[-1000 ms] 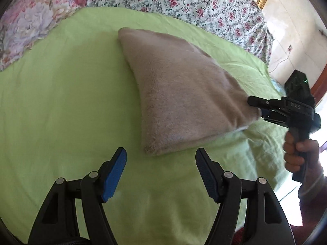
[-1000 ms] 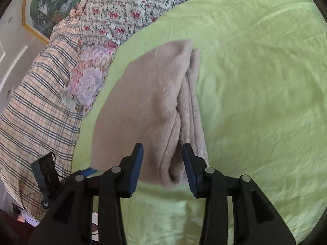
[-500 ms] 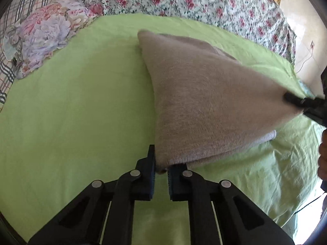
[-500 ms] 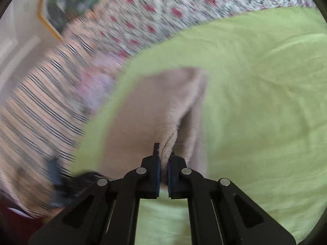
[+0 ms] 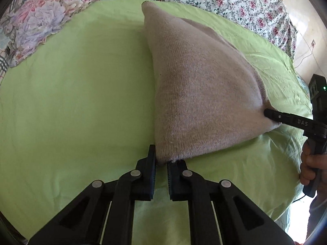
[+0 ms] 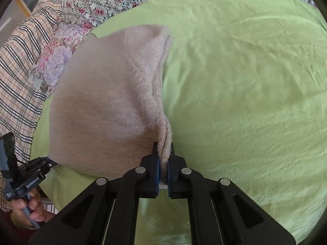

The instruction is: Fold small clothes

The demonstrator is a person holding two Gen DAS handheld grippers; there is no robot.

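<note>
One beige knitted garment (image 5: 200,94), soft, fuzzy and folded into a triangle shape, is lifted over the smooth green sheet (image 5: 71,102), its two near corners pinched by the closed left gripper (image 5: 161,163) and closed right gripper (image 6: 162,163).

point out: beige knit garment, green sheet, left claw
beige knit garment (image 5: 200,94), left wrist view, middle of lifted panel
green sheet (image 5: 77,94), left wrist view, bare area
left claw (image 5: 161,163), left wrist view, between fingertips pinching the corner
</note>
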